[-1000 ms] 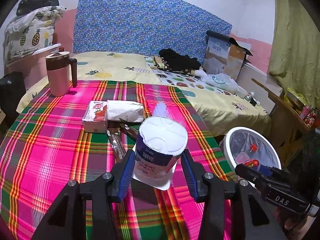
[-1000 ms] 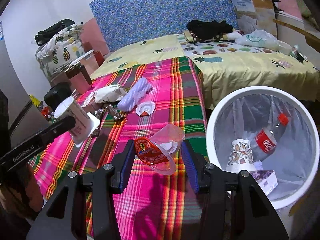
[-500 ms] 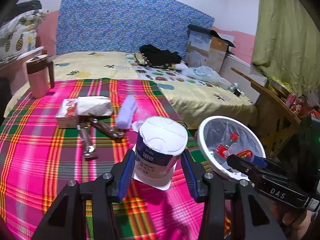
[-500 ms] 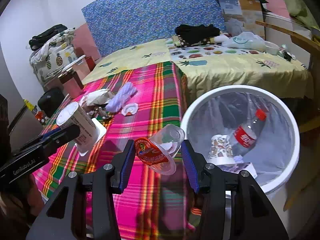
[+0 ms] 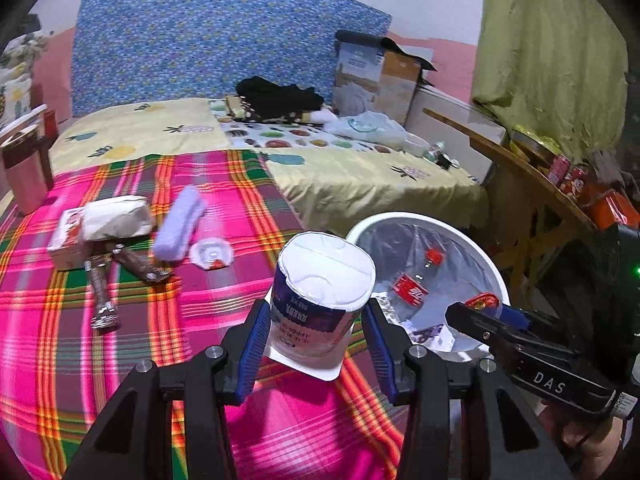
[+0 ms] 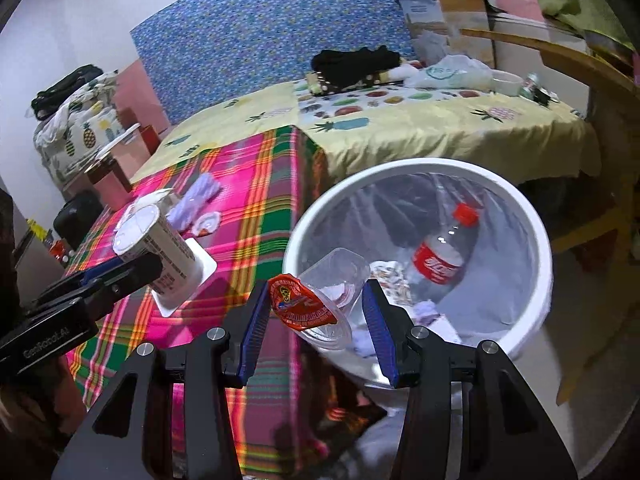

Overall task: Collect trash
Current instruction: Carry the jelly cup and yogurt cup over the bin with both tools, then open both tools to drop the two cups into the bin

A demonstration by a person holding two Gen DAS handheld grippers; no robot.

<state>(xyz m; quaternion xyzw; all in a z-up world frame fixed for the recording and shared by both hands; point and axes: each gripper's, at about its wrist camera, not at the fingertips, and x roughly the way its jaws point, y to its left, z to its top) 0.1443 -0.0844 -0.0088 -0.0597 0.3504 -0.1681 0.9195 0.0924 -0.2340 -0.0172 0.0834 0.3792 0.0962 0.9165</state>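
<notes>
The left hand-held gripper (image 5: 318,338) tilts downward over the edge of the plaid-covered worktop (image 5: 80,320), its blue ribbed pads clamped on an upturned yogurt cup (image 5: 320,296) — a tapered white paper tub with a purple band of print and its square foil lid hanging below. The right hand-held gripper (image 6: 316,320) also angles down, over the near rim of the trash bin (image 6: 536,224), and holds a clear plastic jelly cup (image 6: 332,280) on its side, a crumpled red foil lid peeled back from its mouth. The bin is round and white, lined with a thin translucent bag; inside lie a clear soda bottle (image 6: 444,252) with red cap and label, and patterned paper scraps. On the glossy cloth farther back rest a lilac ridged wrapper (image 5: 178,226), a small foil lid (image 5: 212,254) and two brown snack sticks (image 5: 120,276) — all apart from both grippers.
</notes>
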